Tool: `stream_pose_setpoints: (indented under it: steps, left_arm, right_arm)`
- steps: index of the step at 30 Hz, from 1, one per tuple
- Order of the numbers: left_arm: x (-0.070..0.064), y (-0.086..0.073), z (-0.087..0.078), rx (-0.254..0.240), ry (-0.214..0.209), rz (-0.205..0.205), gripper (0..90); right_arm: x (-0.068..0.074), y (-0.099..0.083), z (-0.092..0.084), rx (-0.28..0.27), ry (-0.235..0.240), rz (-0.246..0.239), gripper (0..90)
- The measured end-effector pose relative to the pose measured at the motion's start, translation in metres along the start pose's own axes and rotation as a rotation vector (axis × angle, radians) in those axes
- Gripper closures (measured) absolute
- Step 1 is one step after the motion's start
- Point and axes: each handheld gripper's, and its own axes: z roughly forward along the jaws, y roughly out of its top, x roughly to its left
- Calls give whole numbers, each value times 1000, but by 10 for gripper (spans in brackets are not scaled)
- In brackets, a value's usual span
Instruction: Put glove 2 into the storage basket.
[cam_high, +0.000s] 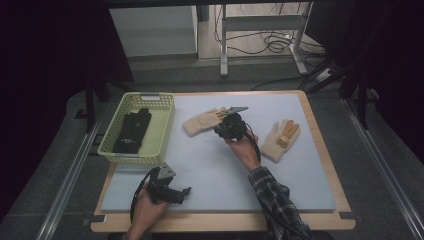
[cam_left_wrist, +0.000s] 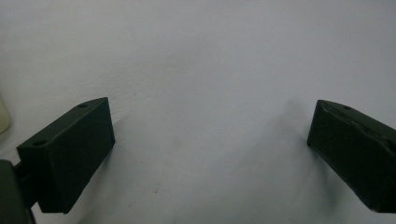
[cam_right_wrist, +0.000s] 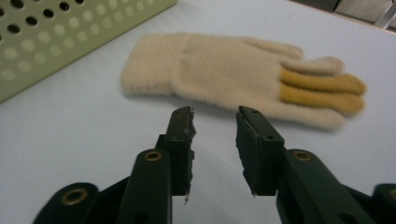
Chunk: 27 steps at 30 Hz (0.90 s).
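A cream knit glove (cam_high: 200, 122) with two mustard fingers lies flat on the pale mat, right of the basket. My right gripper (cam_high: 221, 119) hovers at the glove's finger end. In the right gripper view its jaws (cam_right_wrist: 215, 114) stand a little apart with nothing between them, just short of the glove (cam_right_wrist: 224, 77). A second cream glove (cam_high: 280, 137) lies farther right. My left gripper (cam_high: 186, 192) rests near the mat's front edge. Its jaws (cam_left_wrist: 210, 121) are spread wide over bare mat.
A pale green perforated basket (cam_high: 120, 152) stands at the mat's left and holds a black glove (cam_high: 132, 131). The pale blue-grey mat (cam_high: 210, 170) covers a wooden tabletop. Table legs and cables stand on the floor beyond the far edge.
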Motion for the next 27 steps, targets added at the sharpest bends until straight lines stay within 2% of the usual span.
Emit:
stream_pose_setpoints:
  steps: [4,8,11,12,14,16,18,20,21,23,27]
  left_arm:
    - [0,0,0,0,0,-1,11]
    - [0,0,0,-1,0,-1,11]
    - [0,0,0,0,0,0,11]
    - [0,0,0,-1,0,0,11]
    - [0,0,0,-1,0,0,11]
    - [0,0,0,-1,0,0,11]
    - [0,0,0,-1,1,1,11]
    - [0,0,0,-1,1,1,11]
    - [0,0,0,-1,1,1,11]
    - [0,0,0,-1,1,1,11]
    - [0,0,0,1,0,1,11]
  right_arm:
    - [-2,8,19,-2,-11,22,538]
    - [-3,13,36,-4,-48,38,463]
    - [-3,15,49,10,-78,43,440]
    - [-3,16,54,18,-101,31,439]
    - [-4,16,61,29,-109,29,443]
    - [-3,16,69,51,-126,9,499]
    - [0,15,72,60,-121,-15,651]
    - [3,16,71,72,-127,-13,803]
    - [5,16,71,82,-134,-20,838]
    - [7,17,70,96,-143,-32,860]
    - [5,19,61,90,-122,-53,867]
